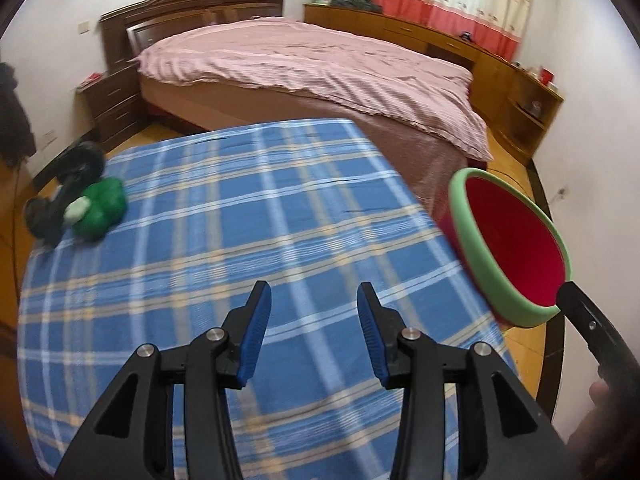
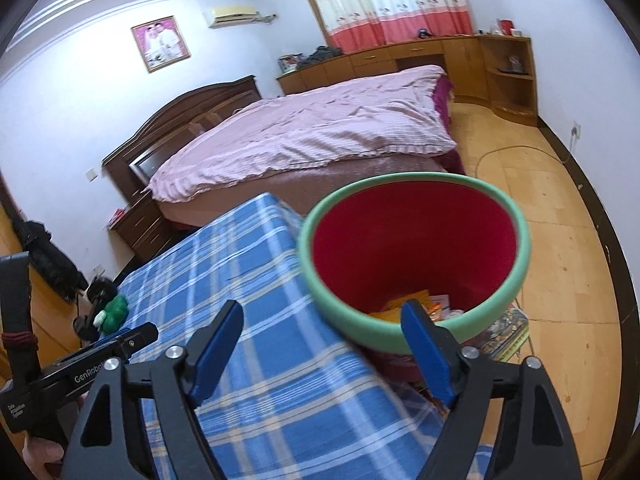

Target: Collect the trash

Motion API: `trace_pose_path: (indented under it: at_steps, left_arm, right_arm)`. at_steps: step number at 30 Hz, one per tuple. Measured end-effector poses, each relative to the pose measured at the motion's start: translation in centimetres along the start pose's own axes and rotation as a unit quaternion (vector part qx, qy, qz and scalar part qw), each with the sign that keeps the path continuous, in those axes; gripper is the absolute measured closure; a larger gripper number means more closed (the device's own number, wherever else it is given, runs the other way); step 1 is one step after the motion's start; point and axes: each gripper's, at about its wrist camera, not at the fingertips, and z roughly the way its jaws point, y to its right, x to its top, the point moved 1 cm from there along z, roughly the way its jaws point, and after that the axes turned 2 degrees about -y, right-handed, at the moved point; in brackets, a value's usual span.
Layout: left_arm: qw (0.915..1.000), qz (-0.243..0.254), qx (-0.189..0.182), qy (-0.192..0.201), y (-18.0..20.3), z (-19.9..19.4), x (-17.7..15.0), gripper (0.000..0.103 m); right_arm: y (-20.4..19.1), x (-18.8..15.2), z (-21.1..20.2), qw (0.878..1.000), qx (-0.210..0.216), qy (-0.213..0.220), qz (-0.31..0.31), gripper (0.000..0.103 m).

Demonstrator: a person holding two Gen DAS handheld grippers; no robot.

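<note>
A red bin with a green rim (image 2: 416, 256) stands beside the right edge of the blue plaid table (image 2: 256, 304); orange and white wrappers (image 2: 424, 306) lie in its bottom. The bin also shows at the right in the left wrist view (image 1: 508, 248). My right gripper (image 2: 324, 352) is open and empty, just in front of the bin's near rim. My left gripper (image 1: 314, 330) is open and empty above the blue plaid table (image 1: 248, 216). A green crumpled item with a white piece (image 1: 98, 210) lies at the table's far left edge; it also shows in the right wrist view (image 2: 112, 312).
A black dumbbell-like object (image 1: 64, 196) lies next to the green item. A bed with a pink cover (image 1: 312, 76) stands behind the table. Wooden cabinets (image 1: 480, 64) line the far wall. A patterned cushion (image 2: 504, 332) lies on the floor by the bin.
</note>
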Motion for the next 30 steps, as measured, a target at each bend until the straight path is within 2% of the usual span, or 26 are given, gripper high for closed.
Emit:
trace_pose_path:
  at_steps: [2,7,17,30]
  left_arm:
    - [0.9999,-0.008,0.008,0.003,-1.0,-0.6,-0.6,0.058]
    - [0.9994,-0.030,0.016,0.008,-3.2,-1.8,-2.1,0.057]
    - [0.9968,-0.064,0.043,0.023,-6.7,-3.6,-4.5,0.056]
    - [0.9927,-0.081,0.083,0.032,-8.7,-4.6,-6.6,0.056]
  right_arm:
    - [-1.2,-0.5,-0.3,1.000,0.006,0.001,-0.011,0.016]
    - [-3.7,-1.6,-0.7,0.999,0.018,0.011,-0.037,0.005]
    - [-7.4,-4.1,-0.9,0.996,0.027,0.006,-0.079,0.004]
    - [-10.1,-6.3,-1.2,0.993,0.040,-0.001,-0.108,0.003]
